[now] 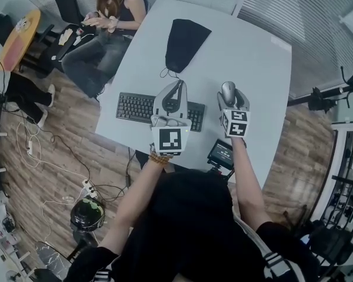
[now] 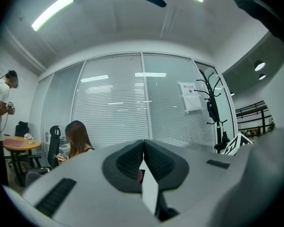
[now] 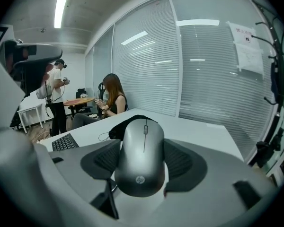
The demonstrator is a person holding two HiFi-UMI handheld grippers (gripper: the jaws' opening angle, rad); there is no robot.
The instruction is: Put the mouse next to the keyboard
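Note:
A silver-grey mouse [image 3: 139,157] sits between the jaws of my right gripper [image 3: 141,160], which is shut on it. In the head view the mouse [image 1: 228,92] is held over the white table [image 1: 259,69], a little right of the black keyboard [image 1: 135,107]. My left gripper [image 1: 174,96] hovers above the keyboard's right half and hides part of it. In the left gripper view the left gripper [image 2: 143,164] is shut with its jaws pressed together and nothing between them. A corner of the keyboard [image 3: 65,142] shows at the left of the right gripper view.
A black pouch [image 1: 183,43] with a cord lies at the table's far side. A seated person [image 1: 109,22] is at the far left corner. A small dark device [image 1: 221,154] sits at the near table edge. Cables and a power strip [image 1: 89,188] lie on the wooden floor.

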